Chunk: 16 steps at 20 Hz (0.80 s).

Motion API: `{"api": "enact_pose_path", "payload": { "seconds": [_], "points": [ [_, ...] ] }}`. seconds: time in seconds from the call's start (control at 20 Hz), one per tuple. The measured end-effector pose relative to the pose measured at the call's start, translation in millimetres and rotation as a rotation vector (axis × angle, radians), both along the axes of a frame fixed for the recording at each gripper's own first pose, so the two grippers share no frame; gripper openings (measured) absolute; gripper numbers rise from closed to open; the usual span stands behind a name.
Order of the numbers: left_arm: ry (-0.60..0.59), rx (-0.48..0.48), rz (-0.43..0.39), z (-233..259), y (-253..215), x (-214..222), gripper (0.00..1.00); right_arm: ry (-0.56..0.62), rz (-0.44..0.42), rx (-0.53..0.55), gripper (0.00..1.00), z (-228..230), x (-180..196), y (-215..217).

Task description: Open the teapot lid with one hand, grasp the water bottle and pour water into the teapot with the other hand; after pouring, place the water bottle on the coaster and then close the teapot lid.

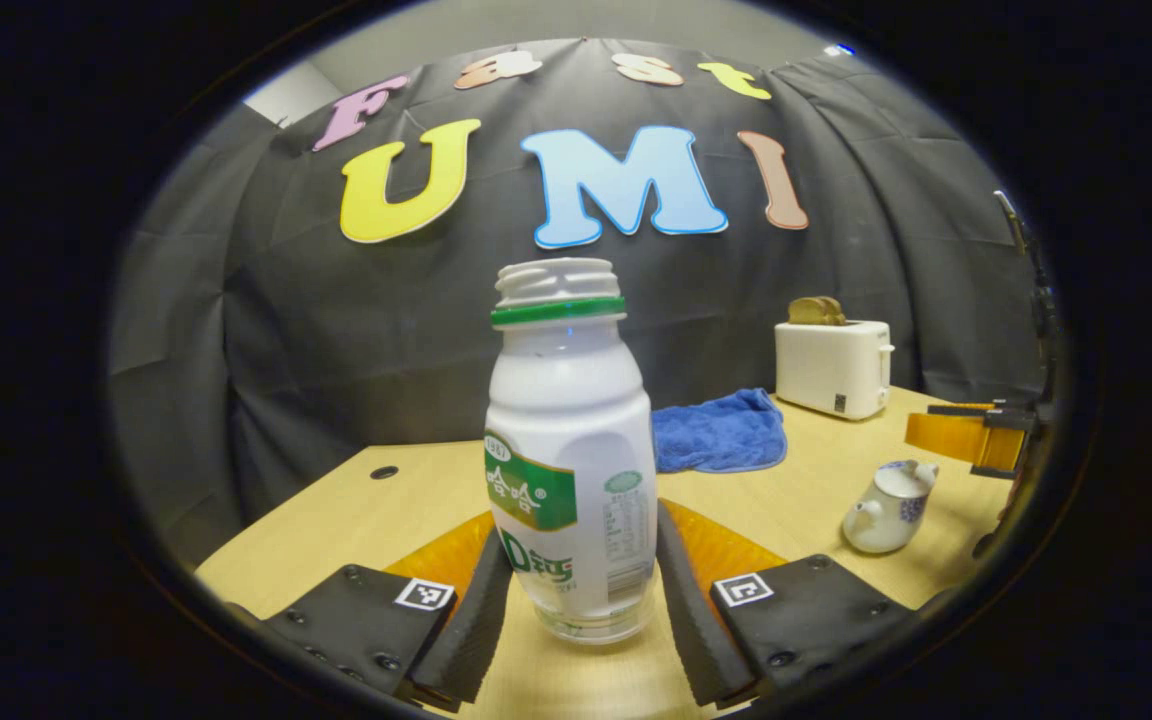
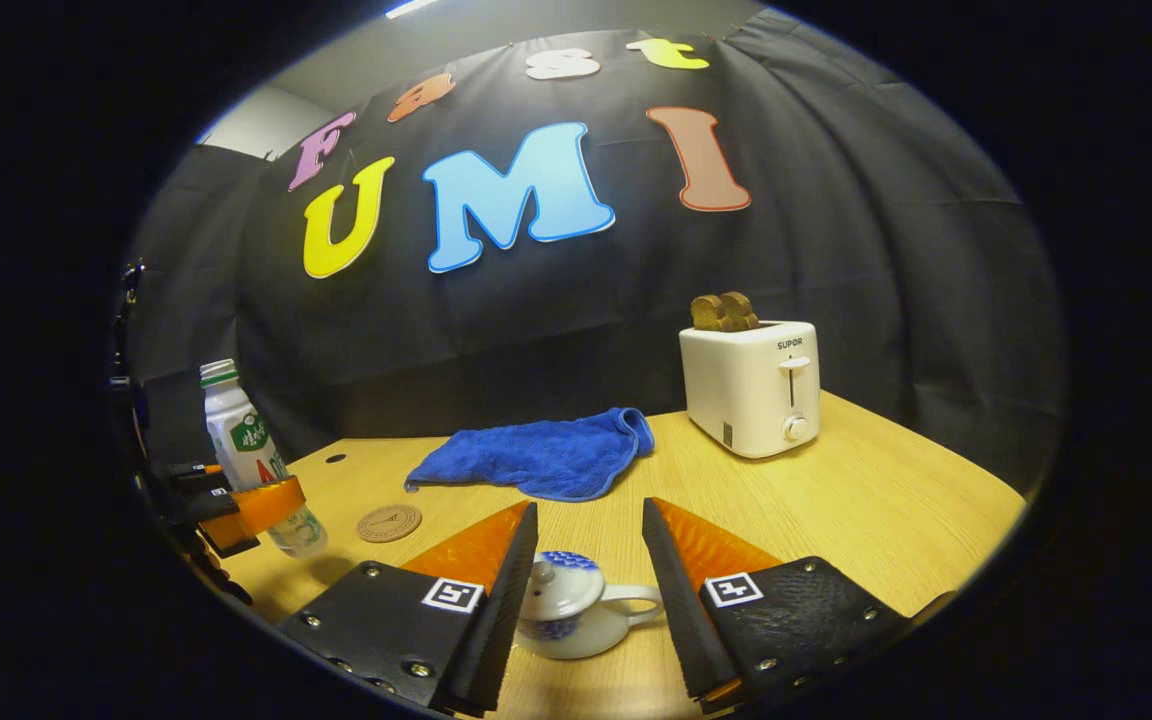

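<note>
A white, uncapped water bottle [image 1: 571, 450] with a green label stands between my left gripper's fingers [image 1: 581, 530], which press on both its sides low on the body. In the right gripper view the same bottle [image 2: 236, 420] leans slightly at the far left with the left gripper [image 2: 246, 510] around it. A small white-and-blue teapot [image 2: 576, 610] with its lid [image 2: 561, 585] on sits between the spread fingers of my open right gripper [image 2: 589, 510]. In the left gripper view the teapot [image 1: 891, 505] is at the right, below the right gripper [image 1: 971, 440]. A round brown coaster [image 2: 388, 522] lies beside the bottle.
A blue towel [image 2: 541, 455] lies at the back of the wooden table [image 2: 886, 500]. A white toaster [image 2: 751, 385] with bread in it stands at the back right. The table's edge runs close behind the towel and toaster.
</note>
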State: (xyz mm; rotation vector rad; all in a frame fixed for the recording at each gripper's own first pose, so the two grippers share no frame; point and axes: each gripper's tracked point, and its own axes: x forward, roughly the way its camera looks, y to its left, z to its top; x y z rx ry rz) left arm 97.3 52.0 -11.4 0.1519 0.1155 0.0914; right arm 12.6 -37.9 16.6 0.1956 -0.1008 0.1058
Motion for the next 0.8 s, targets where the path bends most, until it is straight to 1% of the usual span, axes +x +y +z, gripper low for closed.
{"api": "enact_pose_path", "payload": {
  "seconds": [0.15, 0.25, 0.3, 0.45, 0.6, 0.65, 0.7, 0.8],
  "points": [
    [0.001, -0.009, 0.007, 2, 10, 14, 0.85, -0.003, 0.004, -0.008, 0.66, 0, -1, 2],
    [0.006, -0.026, -0.009, 2, 11, 24, 0.85, -0.006, 0.001, -0.016, 0.66, 1, -1, 3],
    [0.012, -0.032, -0.017, 3, 12, 31, 0.8, -0.007, -0.001, -0.021, 0.66, 1, -1, 2],
    [0.024, -0.041, -0.021, 7, 18, 50, 0.8, -0.011, -0.008, -0.031, 0.66, 1, -1, 1],
    [0.033, -0.061, -0.024, 6, 23, 69, 0.85, -0.01, -0.019, -0.03, 0.66, 1, 0, -2],
    [0.039, -0.07, -0.028, 6, 25, 77, 0.85, -0.01, -0.022, -0.028, 0.66, 1, 0, -3],
    [0.046, -0.076, -0.029, 2, 25, 84, 0.74, -0.011, -0.026, -0.026, 0.66, 2, 0, -4],
    [0.062, -0.08, -0.038, -3, 25, 96, 0.74, -0.015, -0.035, -0.03, 0.65, 2, 0, -6]
  ]
}}
